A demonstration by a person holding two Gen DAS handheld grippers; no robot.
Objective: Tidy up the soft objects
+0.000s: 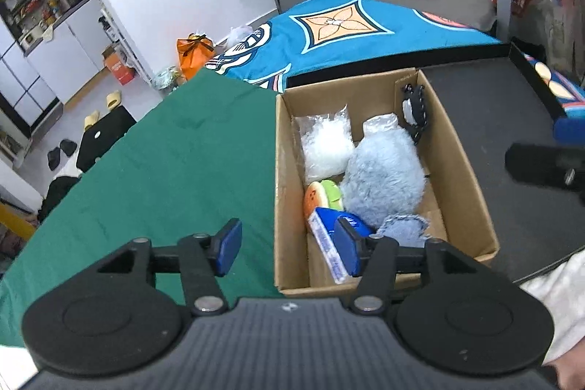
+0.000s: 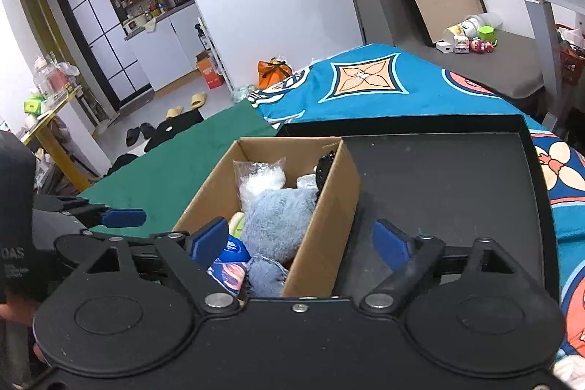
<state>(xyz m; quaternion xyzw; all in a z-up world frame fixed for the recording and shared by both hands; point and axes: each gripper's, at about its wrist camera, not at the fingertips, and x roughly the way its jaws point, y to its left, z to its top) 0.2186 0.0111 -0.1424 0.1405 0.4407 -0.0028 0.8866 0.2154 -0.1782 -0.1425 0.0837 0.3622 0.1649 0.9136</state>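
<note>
Cardboard box (image 1: 289,178) — long axis running away, lengthwise.

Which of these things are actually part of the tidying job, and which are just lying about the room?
Part of the job:
brown cardboard box
fluffy pale-blue plush
clear bag of white stuffing
small orange-and-green plush

Just lying about:
orange bag on the floor
yellow slippers
green cloth

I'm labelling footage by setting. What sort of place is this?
Probably a small lived-in flat: a kitchen nook with cupboards, slippers on the floor, and a cardboard box of soft things on a cloth-covered table.
</note>
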